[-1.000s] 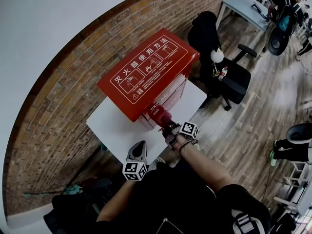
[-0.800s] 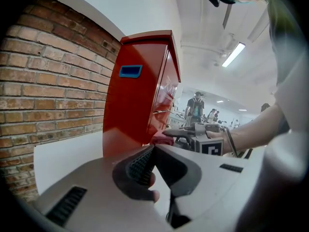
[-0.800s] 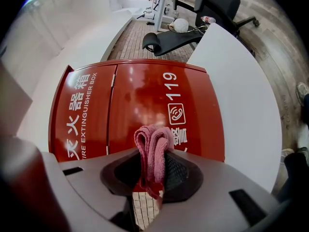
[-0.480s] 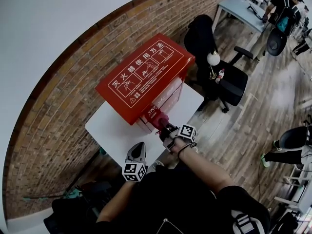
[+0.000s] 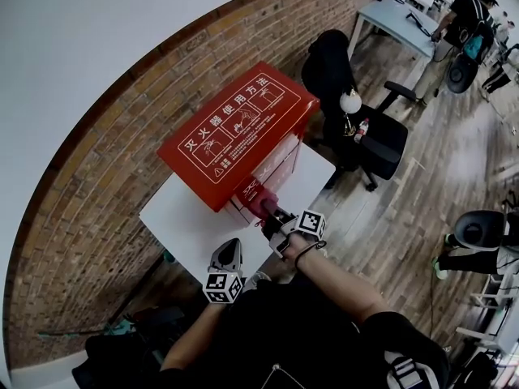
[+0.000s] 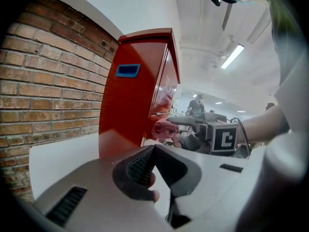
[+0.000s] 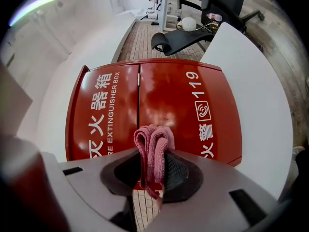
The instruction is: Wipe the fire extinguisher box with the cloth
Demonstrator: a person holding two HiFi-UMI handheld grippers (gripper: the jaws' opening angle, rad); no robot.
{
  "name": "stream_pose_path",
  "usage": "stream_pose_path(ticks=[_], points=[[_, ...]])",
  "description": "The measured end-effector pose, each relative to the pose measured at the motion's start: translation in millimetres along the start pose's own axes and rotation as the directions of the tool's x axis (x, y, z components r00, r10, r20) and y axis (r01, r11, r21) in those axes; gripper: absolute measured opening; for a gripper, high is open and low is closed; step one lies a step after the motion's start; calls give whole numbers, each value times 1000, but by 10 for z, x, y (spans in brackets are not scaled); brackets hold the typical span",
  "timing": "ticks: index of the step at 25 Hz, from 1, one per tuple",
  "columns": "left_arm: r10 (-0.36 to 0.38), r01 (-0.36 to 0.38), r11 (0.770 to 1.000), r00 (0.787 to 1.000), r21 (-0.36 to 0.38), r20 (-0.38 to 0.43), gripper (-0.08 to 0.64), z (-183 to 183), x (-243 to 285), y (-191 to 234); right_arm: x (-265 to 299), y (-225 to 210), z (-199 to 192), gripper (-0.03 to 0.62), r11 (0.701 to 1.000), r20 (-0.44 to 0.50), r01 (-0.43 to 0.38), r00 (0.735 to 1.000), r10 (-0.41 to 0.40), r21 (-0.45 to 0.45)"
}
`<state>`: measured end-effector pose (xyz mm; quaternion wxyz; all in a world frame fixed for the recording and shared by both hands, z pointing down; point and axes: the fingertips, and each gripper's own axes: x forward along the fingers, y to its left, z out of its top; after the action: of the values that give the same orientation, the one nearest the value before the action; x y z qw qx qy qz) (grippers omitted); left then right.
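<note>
Right tongs (image 7: pixel 153 167): clamped on 1 pink cloth (image 7: pixel 153 146), against 1 red fire extinguisher box (image 7: pixel 186 103).
Left tongs (image 6: pixel 153 151): closed, empty.

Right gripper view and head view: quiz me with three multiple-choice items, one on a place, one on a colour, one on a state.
1. The fire extinguisher box stands:
A in a cupboard
B on the white table by the brick wall
C on a shelf

2. The cloth is:
A blue
B white
C pink

3. The right gripper is:
A shut on the cloth
B open
C shut on nothing

Answers:
1. B, the head view shows the box on the tabletop.
2. C, pink folds show.
3. A, its jaws pinch those folds.
</note>
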<state>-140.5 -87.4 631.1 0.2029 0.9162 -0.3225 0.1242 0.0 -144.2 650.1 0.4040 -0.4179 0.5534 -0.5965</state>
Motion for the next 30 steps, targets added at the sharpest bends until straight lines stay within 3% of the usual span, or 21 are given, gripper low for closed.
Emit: stream_pose_path(ticks=[30], points=[[5, -5, 1000, 1000, -3, 12, 18, -4, -49, -36, -37, 742, -84, 106, 992, 3, -126, 992, 126, -10]])
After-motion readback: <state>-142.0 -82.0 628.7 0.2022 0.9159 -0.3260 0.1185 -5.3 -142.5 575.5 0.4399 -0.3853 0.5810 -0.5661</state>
